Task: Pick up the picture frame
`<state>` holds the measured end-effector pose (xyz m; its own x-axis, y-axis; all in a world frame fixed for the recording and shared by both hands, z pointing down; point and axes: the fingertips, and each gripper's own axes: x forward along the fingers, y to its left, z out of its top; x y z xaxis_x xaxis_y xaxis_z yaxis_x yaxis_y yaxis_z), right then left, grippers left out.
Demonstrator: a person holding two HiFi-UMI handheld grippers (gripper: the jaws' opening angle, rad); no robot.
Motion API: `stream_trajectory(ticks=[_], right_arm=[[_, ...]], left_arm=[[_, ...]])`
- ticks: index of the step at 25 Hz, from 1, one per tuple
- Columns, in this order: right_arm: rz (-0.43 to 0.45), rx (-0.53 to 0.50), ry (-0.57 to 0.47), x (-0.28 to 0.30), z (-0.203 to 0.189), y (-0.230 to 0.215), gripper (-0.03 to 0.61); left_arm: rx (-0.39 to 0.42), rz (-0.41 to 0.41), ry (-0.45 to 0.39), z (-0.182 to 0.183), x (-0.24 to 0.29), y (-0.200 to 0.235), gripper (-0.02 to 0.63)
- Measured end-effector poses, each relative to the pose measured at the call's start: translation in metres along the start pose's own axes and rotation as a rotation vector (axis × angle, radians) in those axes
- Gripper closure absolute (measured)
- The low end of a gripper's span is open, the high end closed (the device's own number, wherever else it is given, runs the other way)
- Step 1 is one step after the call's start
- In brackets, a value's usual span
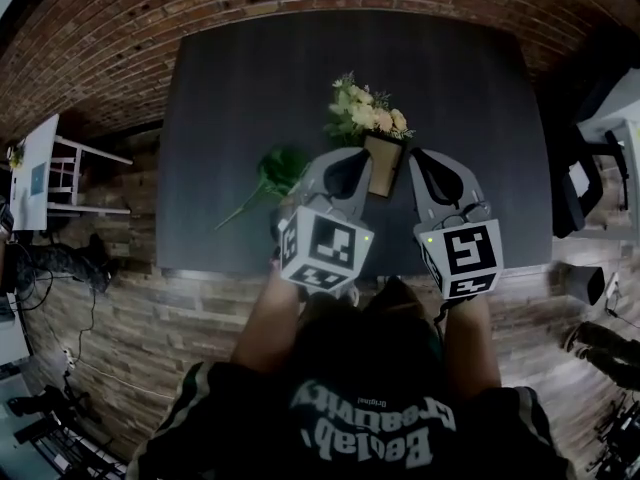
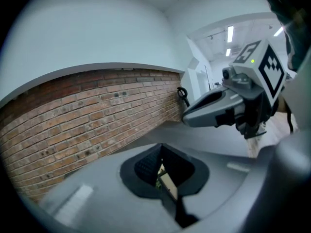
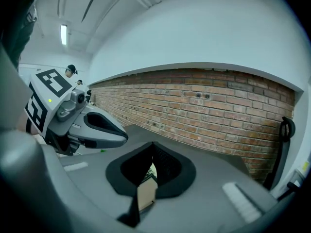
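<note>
The picture frame [image 1: 384, 164], dark-edged with a tan face, stands on the dark table [image 1: 230, 88] just in front of a bunch of pale flowers [image 1: 365, 111]. My left gripper [image 1: 364, 160] is at the frame's left side and my right gripper [image 1: 414, 158] at its right side. Both point away from me with their tips close to the frame. In the left gripper view the pads of the left gripper [image 2: 160, 170] meet, and a tan sliver of the frame [image 2: 168, 182] shows through the gap below them. The right gripper [image 3: 151, 170] looks the same, with the frame [image 3: 146, 194] seen beneath its closed pads.
A green leafy sprig [image 1: 280, 171] lies on the table left of the left gripper. A brick wall [image 3: 204, 108] runs along the table's far edge. White furniture [image 1: 45, 173] stands at the left, and a chair [image 1: 585, 183] at the right.
</note>
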<state>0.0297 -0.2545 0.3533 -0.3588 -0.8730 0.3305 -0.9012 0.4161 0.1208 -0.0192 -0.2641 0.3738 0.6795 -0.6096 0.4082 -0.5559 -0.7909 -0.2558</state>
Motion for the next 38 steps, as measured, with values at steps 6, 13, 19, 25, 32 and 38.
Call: stream_trajectory(ticks=[6,13,19,25,32,38], right_arm=[[0.030,0.054,0.018,0.014,-0.018,-0.015,0.571],[0.062,0.120,0.064,0.029,-0.047,-0.031,0.533],[0.093,0.161,0.102,0.044,-0.073,-0.036,0.491],[0.113,0.207,0.139,0.055,-0.098,-0.037,0.456],[0.137,0.250,0.180,0.067,-0.122,-0.037,0.405],[0.149,0.280,0.213,0.078,-0.142,-0.039,0.376]], left_arm=[[-0.021,0.006,0.046,-0.011,0.023,-0.005,0.611],[-0.040,0.015,0.105,-0.032,0.048,-0.012,0.611],[-0.064,0.025,0.145,-0.052,0.065,-0.013,0.611],[-0.084,0.038,0.172,-0.068,0.075,-0.014,0.611],[-0.094,0.028,0.193,-0.081,0.086,-0.019,0.611],[-0.103,0.019,0.206,-0.090,0.097,-0.021,0.611]])
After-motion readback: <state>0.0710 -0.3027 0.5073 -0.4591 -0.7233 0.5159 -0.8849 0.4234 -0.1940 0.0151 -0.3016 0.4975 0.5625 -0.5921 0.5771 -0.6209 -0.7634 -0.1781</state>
